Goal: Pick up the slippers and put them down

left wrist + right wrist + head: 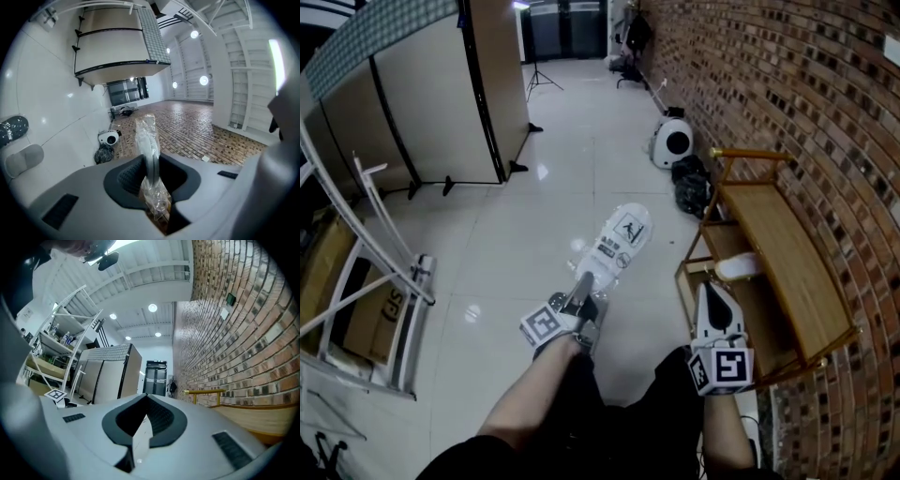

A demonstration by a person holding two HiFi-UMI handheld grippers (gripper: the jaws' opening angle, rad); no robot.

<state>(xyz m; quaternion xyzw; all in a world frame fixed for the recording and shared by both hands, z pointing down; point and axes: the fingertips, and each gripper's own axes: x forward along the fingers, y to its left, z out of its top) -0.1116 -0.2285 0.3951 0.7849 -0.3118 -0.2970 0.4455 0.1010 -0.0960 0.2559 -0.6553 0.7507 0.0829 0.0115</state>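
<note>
A white slipper (621, 239) with black print, wrapped in clear plastic, hangs over the pale floor, and my left gripper (581, 287) is shut on its near end. In the left gripper view the slipper (149, 143) shows edge-on, standing up out of the left gripper (152, 183) with crumpled plastic round the pads. A second white slipper-like shape (739, 267) lies on the lower shelf of the wooden rack (792, 258). My right gripper (715, 294) is just in front of that shelf, apart from the shape. In its own view the right gripper (140, 430) has its jaws together, with no slipper between them.
A brick wall (787, 84) runs along the right behind the rack. A white round appliance (673, 142) and a black bag (692, 186) sit at its foot. Tan partition panels (441, 94) stand at the back left, and a white metal frame (384, 281) stands at the left.
</note>
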